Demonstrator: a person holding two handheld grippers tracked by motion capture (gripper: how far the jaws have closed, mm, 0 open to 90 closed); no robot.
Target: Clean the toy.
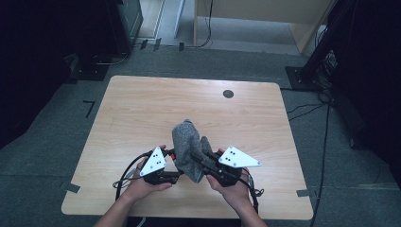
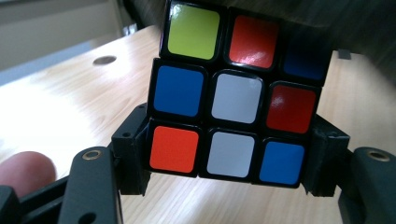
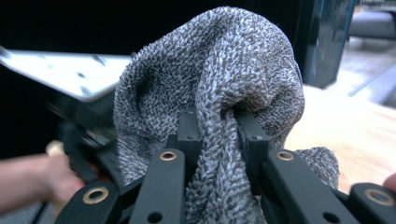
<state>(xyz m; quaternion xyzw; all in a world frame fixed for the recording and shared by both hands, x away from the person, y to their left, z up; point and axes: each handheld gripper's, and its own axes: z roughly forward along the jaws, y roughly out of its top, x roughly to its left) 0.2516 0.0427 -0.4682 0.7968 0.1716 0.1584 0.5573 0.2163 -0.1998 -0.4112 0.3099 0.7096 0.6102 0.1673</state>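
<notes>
Status: the left tongs (image 2: 224, 172) had the puzzle cube (image 2: 233, 93) clamped by its bottom layer, one jaw on each side face, jaws set about a cube-width apart. The cube was lifted clear of the bench (image 2: 60, 102), tilted slightly, with a mixed face toward the camera: green, red, blue, white and orange stickers, so unsolved.

The right tongs (image 3: 218, 135) were closed nearly all the way on a fold of the grey cloth (image 3: 219, 60). The rest of the cloth bunched up above the jaws and hung down past them on both sides. In the high view the cloth (image 1: 188, 142) stood as a hump between the left tongs (image 1: 172, 163) and the right tongs (image 1: 201, 161), near the front edge of the bench (image 1: 142, 109) and off its surface. The cube sat behind or under the cloth there; whether the cloth actually touched the cube could not be told.

Progress, as a judgement: both pick-ups were done, cube secured in one hand and cloth in the other. It looked like a wipe or wrap of the cube, which one was not clear. The cloth was at the cube, but no face was visibly covered or rubbed in the left gripper view. So the contact work was left, then putting both things back down.
</notes>
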